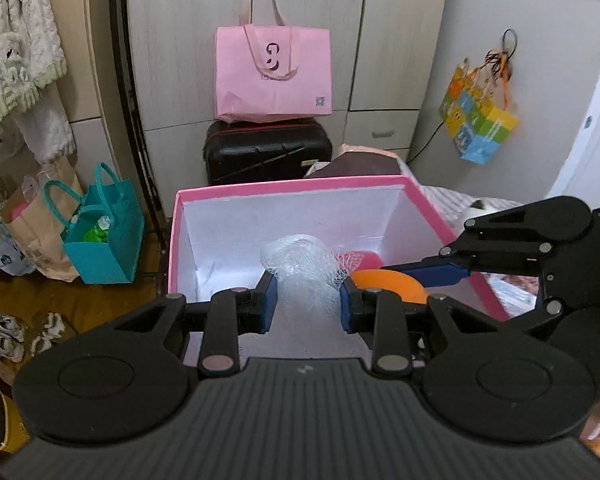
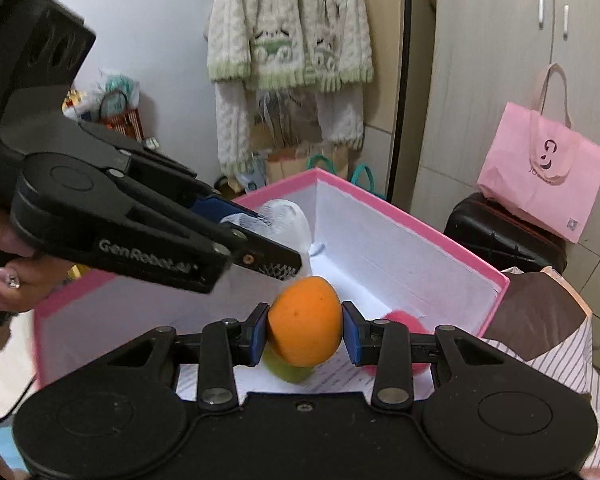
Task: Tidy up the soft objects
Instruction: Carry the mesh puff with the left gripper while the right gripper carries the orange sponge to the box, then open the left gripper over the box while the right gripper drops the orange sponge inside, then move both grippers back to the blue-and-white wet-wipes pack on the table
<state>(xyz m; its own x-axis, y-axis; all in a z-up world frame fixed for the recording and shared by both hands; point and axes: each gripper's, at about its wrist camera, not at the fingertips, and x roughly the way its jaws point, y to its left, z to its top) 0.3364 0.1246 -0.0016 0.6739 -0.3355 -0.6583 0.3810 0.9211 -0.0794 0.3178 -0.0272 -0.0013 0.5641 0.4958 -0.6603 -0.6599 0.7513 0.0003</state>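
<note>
Both grippers are over a pink box (image 1: 428, 200) with white inner walls, which fills the middle of each view. The left gripper (image 1: 308, 300) has its blue pads pressed against either side of a white mesh-wrapped soft object (image 1: 300, 268), holding it above the box's open interior; in the right wrist view the same bundle (image 2: 284, 216) shows at 11 o'clock of the box, pinched by that gripper's tips. The right gripper (image 2: 305, 330) is closed on an orange soft ball (image 2: 305, 320), its pads touching the ball on both sides, and it hangs over the near part of the box; from the left wrist camera the ball (image 1: 384, 284) sits at 3 o'clock of the mesh bundle, just beside it. A pink soft ball (image 2: 400, 316) lies on the box floor at 3 o'clock of the orange one, and a green soft object (image 2: 288, 372), blurred, shows just beneath the orange ball. Beyond the box, a pink tote bag (image 1: 272, 72) rests on a black suitcase (image 1: 268, 152) at 12 o'clock, a teal bag (image 1: 104, 232) stands on the floor at 9 o'clock, and a colourful gift bag (image 1: 476, 116) hangs on the wall at 2 o'clock.
</note>
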